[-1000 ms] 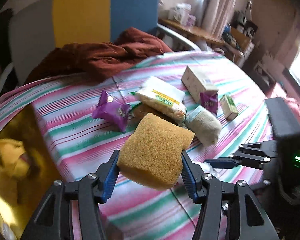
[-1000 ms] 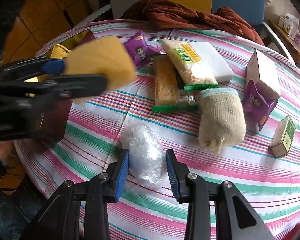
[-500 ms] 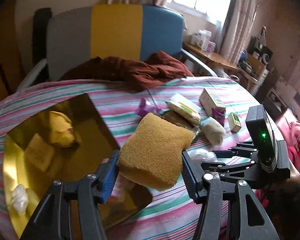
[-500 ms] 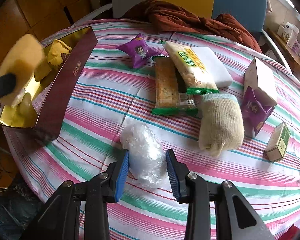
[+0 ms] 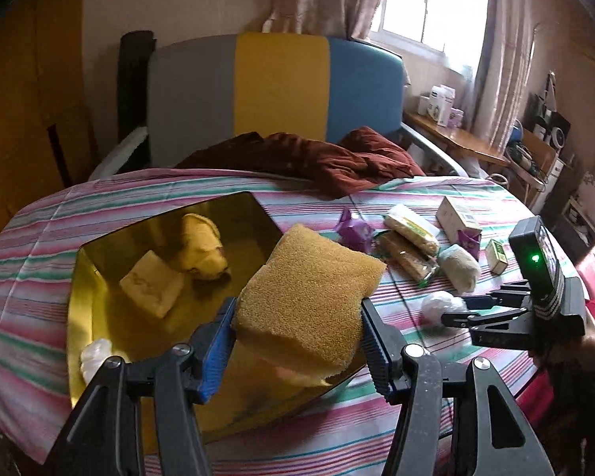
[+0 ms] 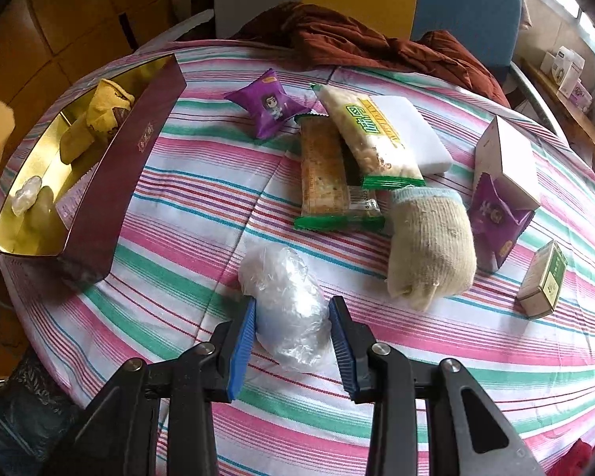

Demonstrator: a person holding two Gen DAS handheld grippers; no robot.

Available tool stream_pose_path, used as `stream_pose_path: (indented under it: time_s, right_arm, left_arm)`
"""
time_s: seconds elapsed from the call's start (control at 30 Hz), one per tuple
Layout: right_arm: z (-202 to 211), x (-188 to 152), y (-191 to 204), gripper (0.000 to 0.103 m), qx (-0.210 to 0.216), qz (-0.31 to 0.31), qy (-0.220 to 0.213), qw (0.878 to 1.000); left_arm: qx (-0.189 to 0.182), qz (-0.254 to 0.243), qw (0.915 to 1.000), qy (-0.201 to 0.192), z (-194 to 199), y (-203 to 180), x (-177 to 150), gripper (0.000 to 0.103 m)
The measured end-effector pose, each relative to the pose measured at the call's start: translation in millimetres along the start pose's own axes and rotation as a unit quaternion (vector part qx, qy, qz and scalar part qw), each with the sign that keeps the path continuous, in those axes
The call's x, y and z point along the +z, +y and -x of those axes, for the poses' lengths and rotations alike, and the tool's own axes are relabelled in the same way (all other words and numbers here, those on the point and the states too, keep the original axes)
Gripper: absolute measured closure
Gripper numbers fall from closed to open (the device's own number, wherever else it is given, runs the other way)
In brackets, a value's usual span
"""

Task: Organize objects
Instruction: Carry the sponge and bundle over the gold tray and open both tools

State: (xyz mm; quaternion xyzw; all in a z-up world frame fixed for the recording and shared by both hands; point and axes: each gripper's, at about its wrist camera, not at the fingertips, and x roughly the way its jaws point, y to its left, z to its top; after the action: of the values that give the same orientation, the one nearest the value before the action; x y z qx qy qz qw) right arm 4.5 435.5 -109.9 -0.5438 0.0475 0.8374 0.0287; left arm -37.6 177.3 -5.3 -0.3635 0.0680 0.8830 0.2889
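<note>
My left hand-held gripper [image 5: 297,339] is clamped on a yellow sponge [image 5: 307,297], holding it above the near right corner of the gold-lined box [image 5: 99,277], which sits at about nine o'clock on the striped worktop [image 6: 202,206]. Inside the box lie a yellow glove [image 5: 202,248], a pale block [image 5: 152,287] and a white wad [image 5: 95,357]. My right hand-held gripper [image 6: 291,337] is closed on a crumpled clear plastic bag [image 6: 285,301] at six o'clock on the worktop. Beyond it, from twelve to three o'clock, lie a purple snack packet [image 6: 271,105], two green-edged snack bars [image 6: 337,166], a knit glove [image 6: 430,246], a white carton [image 6: 507,162] and a small green box [image 6: 543,281].
</note>
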Motion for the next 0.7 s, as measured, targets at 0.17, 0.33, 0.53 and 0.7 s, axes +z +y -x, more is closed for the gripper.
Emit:
stream_pose_path:
  time_s: [0.17,0.33,0.53,0.7]
  right_arm:
    - [4.8,-0.4,1.2,0.066,0.006,-0.003,-0.01,1.0]
    - [16.3,0.8,2.8,0.066,0.018,-0.017,-0.031,0.999]
    - [53.2,6.7,32.9,0.066,0.066,-0.019,-0.08,0.994]
    - [76.9,19.4,91.8,0.066,0.118,0.03,-0.114,0.986]
  left_arm:
    - [0.011,0.017,0.9998,-0.002,4.9,16.9,-6.3,0.043]
    - [0.021,0.037,0.9991,-0.004,8.6,36.8,-11.5,0.043]
    - [0.049,0.073,0.9961,-0.006,11.0,75.5,-14.6,0.043]
    - [0.083,0.092,0.9923,-0.008,11.4,106.8,-14.4,0.043]
